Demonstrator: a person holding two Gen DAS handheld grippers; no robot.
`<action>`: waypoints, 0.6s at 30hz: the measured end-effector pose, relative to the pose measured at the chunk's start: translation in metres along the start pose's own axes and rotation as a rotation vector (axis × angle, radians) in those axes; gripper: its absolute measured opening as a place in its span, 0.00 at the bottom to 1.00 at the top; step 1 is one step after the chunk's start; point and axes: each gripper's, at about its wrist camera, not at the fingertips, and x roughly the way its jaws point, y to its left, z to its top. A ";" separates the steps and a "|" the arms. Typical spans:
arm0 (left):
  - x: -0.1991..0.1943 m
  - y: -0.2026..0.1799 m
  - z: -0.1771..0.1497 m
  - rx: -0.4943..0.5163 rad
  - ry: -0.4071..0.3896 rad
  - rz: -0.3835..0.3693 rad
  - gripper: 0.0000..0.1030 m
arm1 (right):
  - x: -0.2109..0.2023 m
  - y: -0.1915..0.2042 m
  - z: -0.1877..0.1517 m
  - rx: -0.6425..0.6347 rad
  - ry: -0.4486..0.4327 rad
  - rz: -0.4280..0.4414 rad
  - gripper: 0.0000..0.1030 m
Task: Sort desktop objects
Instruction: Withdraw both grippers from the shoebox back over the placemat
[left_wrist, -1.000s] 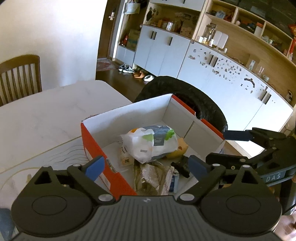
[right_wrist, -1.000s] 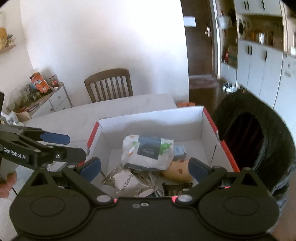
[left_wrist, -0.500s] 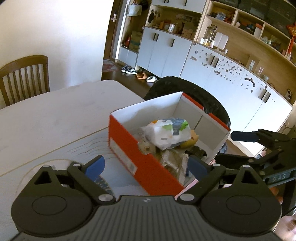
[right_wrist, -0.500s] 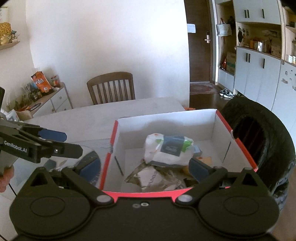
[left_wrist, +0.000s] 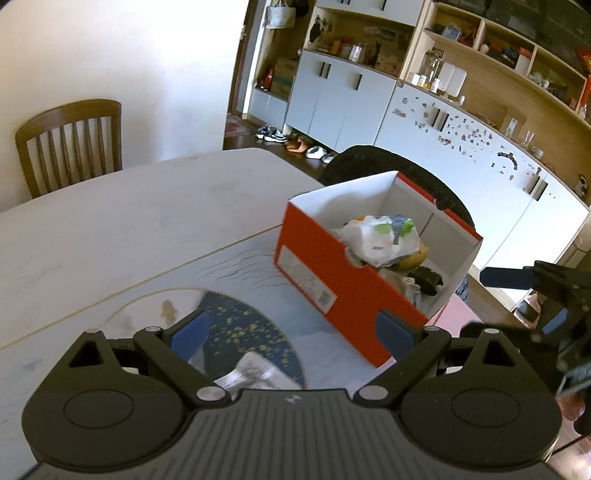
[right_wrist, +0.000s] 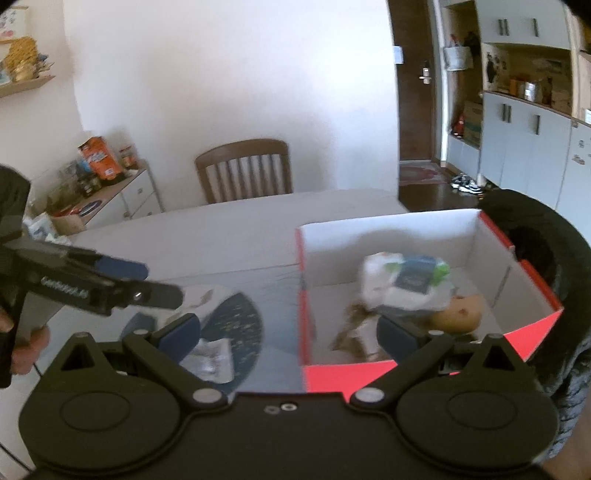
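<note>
An orange-red box with white inside (left_wrist: 332, 280) (right_wrist: 399, 240) stands on the table and holds a white snack bag (left_wrist: 380, 240) (right_wrist: 402, 280), a yellowish round item (right_wrist: 461, 314) and crumpled wrappers. A crumpled silver wrapper (left_wrist: 255, 369) (right_wrist: 212, 356) lies on a dark blue patterned mat (left_wrist: 243, 328) (right_wrist: 240, 321) left of the box. My left gripper (left_wrist: 293, 328) is open and empty above the mat; it also shows in the right wrist view (right_wrist: 140, 284). My right gripper (right_wrist: 290, 332) is open and empty over the box's near left corner; it shows at the right edge of the left wrist view (left_wrist: 517, 280).
The white table (left_wrist: 129, 214) stretches back to a wooden chair (left_wrist: 70, 144) (right_wrist: 243, 170). A black round seat (right_wrist: 535, 236) stands right of the box. White cupboards and shelves (left_wrist: 443, 122) line the far wall. A sideboard with clutter (right_wrist: 96, 184) stands at the left.
Both grippers have drawn back and to the left from above the box. The blue mat and silver wrapper have come into view. The box contents have not changed.
</note>
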 end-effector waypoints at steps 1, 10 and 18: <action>-0.002 0.004 -0.002 -0.001 0.001 0.003 0.94 | 0.001 0.007 -0.001 -0.008 0.003 0.004 0.99; -0.013 0.045 -0.019 -0.035 0.007 0.057 0.94 | 0.018 0.056 -0.014 -0.024 0.035 -0.021 0.99; -0.006 0.066 -0.033 -0.023 0.033 0.081 0.94 | 0.041 0.080 -0.030 0.002 0.075 -0.067 0.99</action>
